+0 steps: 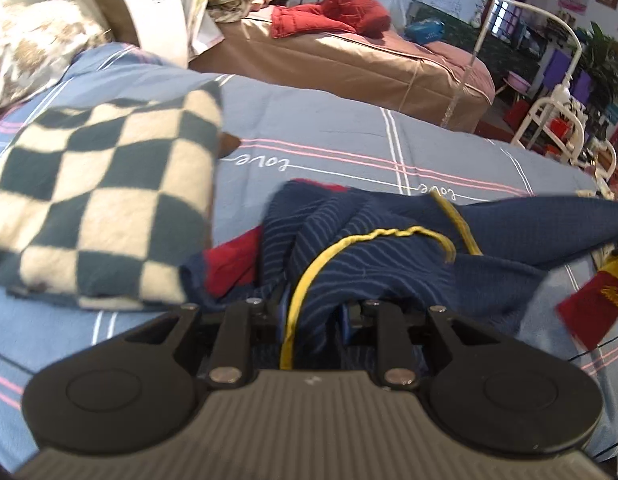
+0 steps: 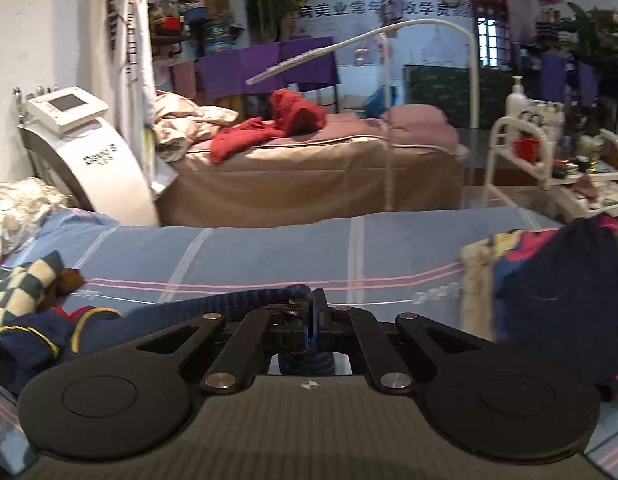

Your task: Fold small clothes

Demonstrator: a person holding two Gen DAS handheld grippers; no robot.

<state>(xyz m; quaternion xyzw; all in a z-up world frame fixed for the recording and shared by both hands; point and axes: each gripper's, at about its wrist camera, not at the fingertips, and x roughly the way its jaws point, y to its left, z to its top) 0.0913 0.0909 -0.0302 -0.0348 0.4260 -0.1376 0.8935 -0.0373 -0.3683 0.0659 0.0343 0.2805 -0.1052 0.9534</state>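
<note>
Navy ribbed knit garment with yellow piping (image 1: 373,240) lies bunched on the blue striped bedsheet (image 1: 329,136), stretched between both tools. Left gripper (image 1: 315,312) clamped on its bunched end; right gripper (image 2: 313,320) pinched tight on the opposite edge. Long axis runs gripper to gripper. Folded checkered towel (image 1: 105,200) sits just left.

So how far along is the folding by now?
Done: a checkered cloth lies folded on the blue bedsheet. In hand: both the left gripper and right gripper pinch a navy garment with yellow trim, still bunched. Left: a dark clothes pile waits.
</note>
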